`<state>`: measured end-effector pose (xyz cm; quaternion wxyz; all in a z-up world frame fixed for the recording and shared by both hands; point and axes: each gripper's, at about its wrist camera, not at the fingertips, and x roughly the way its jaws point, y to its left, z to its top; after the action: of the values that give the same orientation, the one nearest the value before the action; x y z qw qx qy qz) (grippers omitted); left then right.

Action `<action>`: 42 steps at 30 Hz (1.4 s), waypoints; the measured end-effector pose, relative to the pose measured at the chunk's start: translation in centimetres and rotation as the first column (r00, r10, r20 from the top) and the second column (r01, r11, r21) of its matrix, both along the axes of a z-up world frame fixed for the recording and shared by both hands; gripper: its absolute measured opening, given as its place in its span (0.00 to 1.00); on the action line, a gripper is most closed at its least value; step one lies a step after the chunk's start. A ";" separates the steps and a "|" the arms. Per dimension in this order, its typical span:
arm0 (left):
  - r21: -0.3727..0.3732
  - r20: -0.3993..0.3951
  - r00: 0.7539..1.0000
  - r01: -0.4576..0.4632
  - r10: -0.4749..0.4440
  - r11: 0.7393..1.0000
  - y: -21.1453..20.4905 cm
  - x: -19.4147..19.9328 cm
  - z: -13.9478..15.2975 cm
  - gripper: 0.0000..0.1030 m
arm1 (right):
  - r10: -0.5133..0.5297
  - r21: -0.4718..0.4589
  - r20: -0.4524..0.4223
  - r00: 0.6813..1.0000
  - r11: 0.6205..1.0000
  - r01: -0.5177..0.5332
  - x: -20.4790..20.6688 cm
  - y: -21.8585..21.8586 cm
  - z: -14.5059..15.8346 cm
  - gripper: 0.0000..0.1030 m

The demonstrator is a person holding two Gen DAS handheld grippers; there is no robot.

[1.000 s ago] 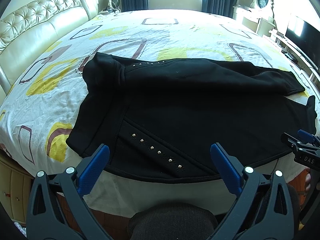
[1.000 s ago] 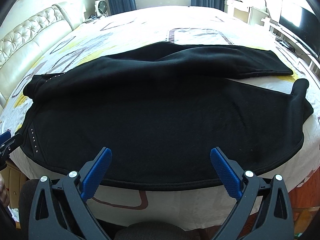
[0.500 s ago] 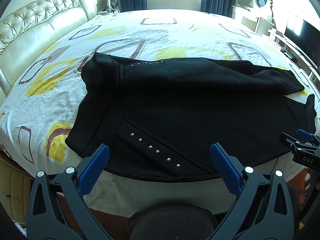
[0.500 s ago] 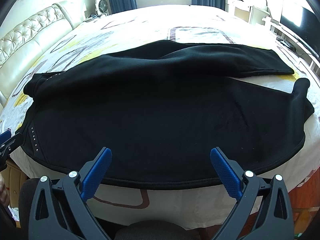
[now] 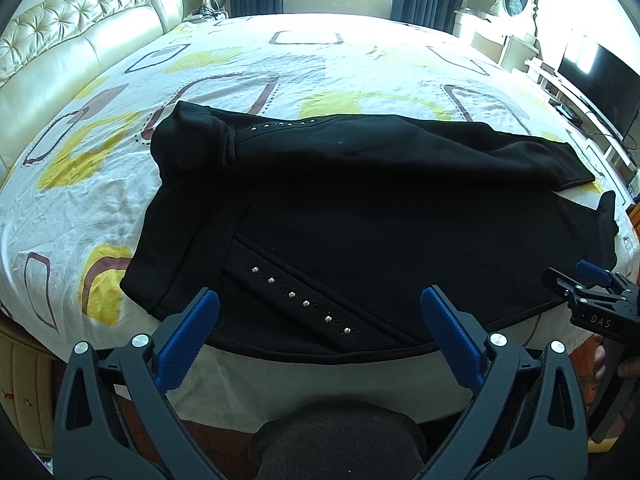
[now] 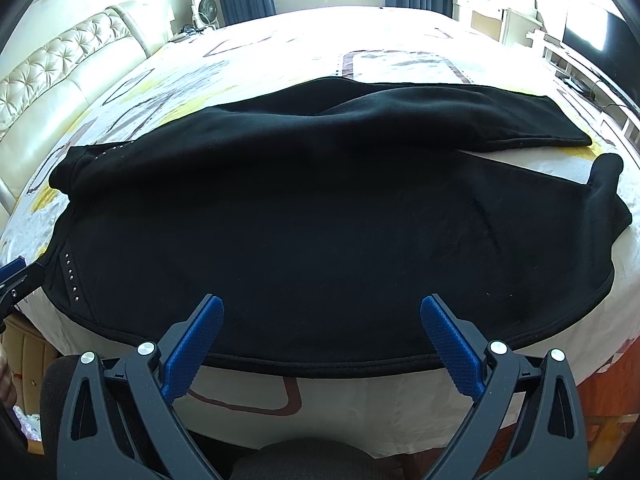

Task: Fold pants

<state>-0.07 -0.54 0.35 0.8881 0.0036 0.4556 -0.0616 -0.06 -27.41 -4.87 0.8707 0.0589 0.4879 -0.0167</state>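
Black pants lie spread across the near side of the bed, waistband to the left, legs running right, with a row of silver studs along the pocket. The far leg's hem rests flat; the near leg's end is bunched up. My left gripper is open, hovering over the near edge of the pants by the studs. My right gripper is open too, above the near hem further right. Each gripper shows at the edge of the other's view: the right gripper, the left gripper.
The bed sheet is white with yellow and brown shapes. A cream tufted headboard stands at the left. A TV and white furniture line the right wall. A fan and curtains are at the far end. The bed's near edge drops off below the pants.
Both grippers have crept slightly closer to the near edge of the pants. The pants lie as before.
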 end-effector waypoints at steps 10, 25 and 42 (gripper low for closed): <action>-0.259 -0.042 0.998 -0.056 0.047 0.964 8.1 5.2 3.3 0.98 | 0.062 0.010 0.005 0.998 0.998 -0.062 0.7 0.3 1.0 0.96; -0.433 -0.160 0.984 -0.005 -0.072 0.902 16.4 21.5 -0.6 0.98 | 0.114 0.070 -0.035 0.993 0.991 -0.111 4.4 2.1 0.2 0.96; -0.446 -0.240 0.942 0.107 -0.234 0.889 13.4 23.0 -3.6 0.36 | 0.497 -0.032 0.042 0.867 0.868 -0.496 21.5 4.4 3.6 0.90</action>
<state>22.89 12.90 -3.20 0.7827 -0.1591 0.5527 -0.2381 21.42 -23.02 -1.25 0.8579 -0.0767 0.4651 0.2043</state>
